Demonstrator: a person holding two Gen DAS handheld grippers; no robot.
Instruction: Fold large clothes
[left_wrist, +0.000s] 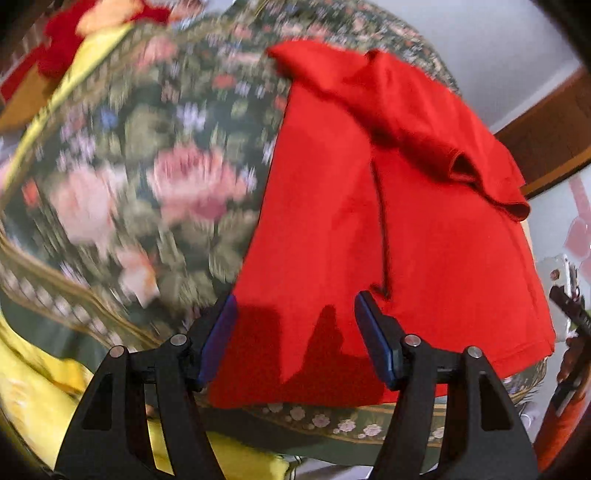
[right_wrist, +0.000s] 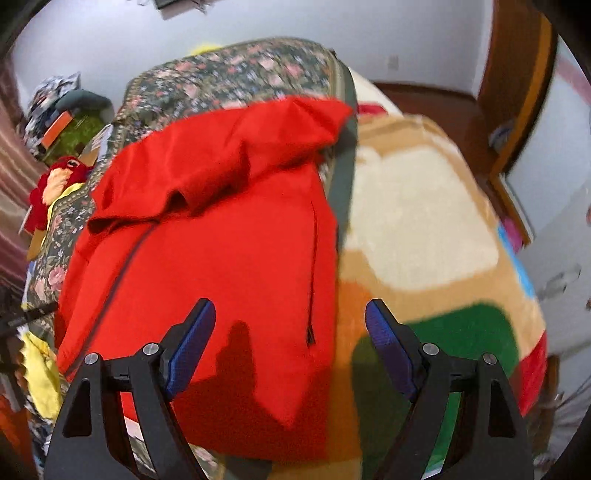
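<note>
A red shirt (left_wrist: 369, 229) lies spread on a floral bedspread (left_wrist: 147, 166), its sleeves folded in across the top. It also shows in the right wrist view (right_wrist: 221, 240), on the floral bedspread (right_wrist: 229, 74). My left gripper (left_wrist: 295, 332) is open and empty, hovering over the shirt's near hem. My right gripper (right_wrist: 290, 343) is open and empty, over the shirt's near right corner and a colourful blanket (right_wrist: 424, 221). Nothing is held.
Yellow cloth (left_wrist: 33, 398) lies at the near left of the bed. A red plush toy (right_wrist: 55, 184) and clutter (right_wrist: 62, 118) sit at the far left. A wooden door frame (right_wrist: 517, 92) stands at the right. The other gripper (left_wrist: 569, 302) shows at the right edge.
</note>
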